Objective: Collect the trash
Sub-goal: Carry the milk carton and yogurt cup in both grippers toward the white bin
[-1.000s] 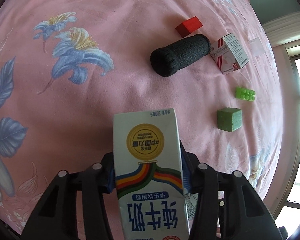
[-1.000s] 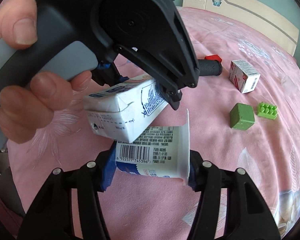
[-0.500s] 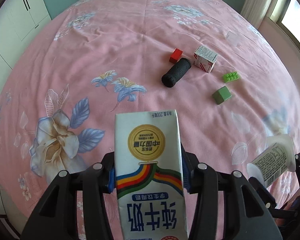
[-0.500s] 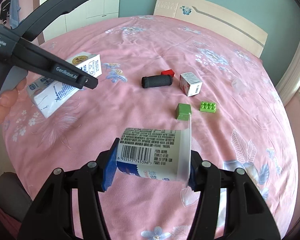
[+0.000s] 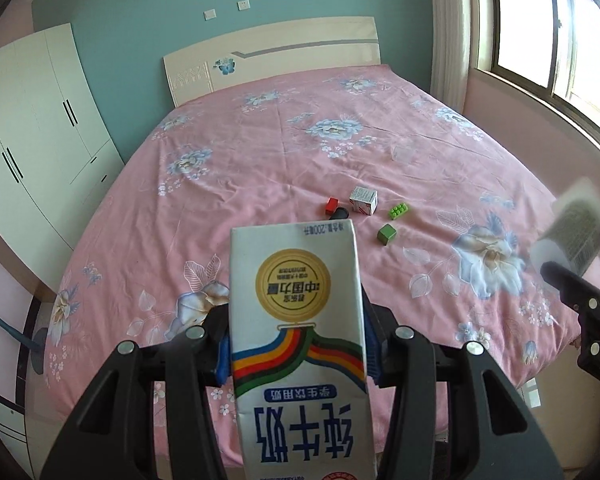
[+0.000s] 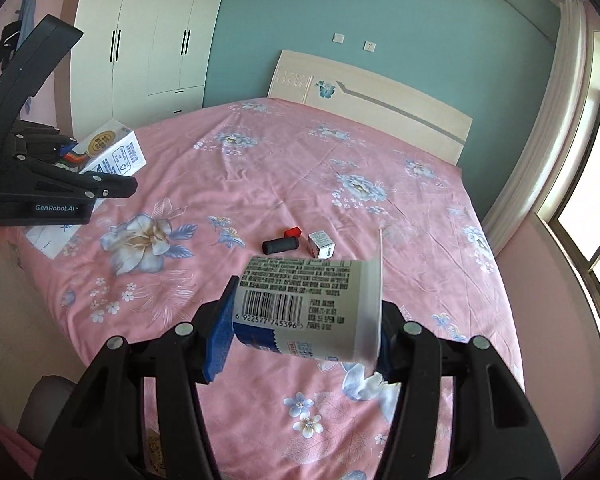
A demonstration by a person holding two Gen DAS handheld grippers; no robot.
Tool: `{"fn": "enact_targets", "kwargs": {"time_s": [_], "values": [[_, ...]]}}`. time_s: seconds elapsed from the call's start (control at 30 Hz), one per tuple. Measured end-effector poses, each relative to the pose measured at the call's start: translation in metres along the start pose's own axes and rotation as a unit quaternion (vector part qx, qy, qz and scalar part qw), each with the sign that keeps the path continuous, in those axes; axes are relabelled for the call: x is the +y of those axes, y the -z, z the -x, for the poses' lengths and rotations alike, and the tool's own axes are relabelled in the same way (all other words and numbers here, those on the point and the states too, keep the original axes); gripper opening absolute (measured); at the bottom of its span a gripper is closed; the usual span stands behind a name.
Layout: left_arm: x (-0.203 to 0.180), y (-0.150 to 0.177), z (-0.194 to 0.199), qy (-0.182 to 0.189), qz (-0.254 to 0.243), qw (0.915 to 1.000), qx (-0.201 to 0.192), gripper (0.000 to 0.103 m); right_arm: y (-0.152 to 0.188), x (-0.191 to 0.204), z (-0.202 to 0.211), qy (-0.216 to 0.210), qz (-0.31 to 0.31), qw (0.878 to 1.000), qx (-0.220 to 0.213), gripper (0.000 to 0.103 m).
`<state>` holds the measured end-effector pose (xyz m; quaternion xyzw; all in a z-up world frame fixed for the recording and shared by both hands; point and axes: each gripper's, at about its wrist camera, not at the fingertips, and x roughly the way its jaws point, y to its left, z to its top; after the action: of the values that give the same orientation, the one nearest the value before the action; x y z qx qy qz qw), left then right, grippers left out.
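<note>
My left gripper is shut on a white milk carton with a gold seal and rainbow stripe, held well above the pink bed. My right gripper is shut on a white yogurt cup with a barcode, lying sideways between the blue pads. The carton in the left gripper also shows at the left of the right wrist view. The cup shows blurred at the right edge of the left wrist view. A small red-and-white box lies on the bed.
On the pink floral bedspread lie a black cylinder, a red block, a green cube and a green studded brick. White wardrobes stand left, a headboard behind, a window right.
Both grippers have risen and drawn back from the bed with their loads. The objects on the bed now look small and far. The grippers have moved apart.
</note>
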<state>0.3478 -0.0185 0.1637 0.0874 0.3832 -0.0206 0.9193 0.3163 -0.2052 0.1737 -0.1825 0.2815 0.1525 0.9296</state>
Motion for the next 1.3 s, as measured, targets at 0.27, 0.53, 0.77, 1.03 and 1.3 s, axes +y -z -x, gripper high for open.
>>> {"fn": "enact_targets", "kwargs": {"time_s": [0.27, 0.53, 0.77, 1.03, 1.3], "values": [[-0.002, 0.022, 0.106, -0.003, -0.041, 0.9965, -0.073, 0.051, -0.011, 0.033, 0.101, 0.023, 0.03, 0.998, -0.047, 0.057], [-0.017, 0.057, 0.166, -0.002, -0.088, 0.9896, -0.114, 0.051, -0.004, 0.058, 0.157, 0.034, 0.047, 0.996, -0.069, 0.057], [-0.032, 0.086, 0.174, -0.006, -0.129, 0.9843, -0.12, 0.051, 0.008, 0.067, 0.17, 0.027, 0.042, 0.996, -0.07, 0.057], [-0.042, 0.118, 0.147, 0.004, -0.144, 0.9865, -0.078, 0.051, 0.027, 0.074, 0.138, 0.016, 0.038, 0.999, -0.027, 0.057], [-0.048, 0.15, 0.098, 0.015, -0.145, 0.9891, -0.02, 0.051, 0.059, 0.09, 0.094, 0.0, 0.039, 0.999, 0.023, 0.057]]}}
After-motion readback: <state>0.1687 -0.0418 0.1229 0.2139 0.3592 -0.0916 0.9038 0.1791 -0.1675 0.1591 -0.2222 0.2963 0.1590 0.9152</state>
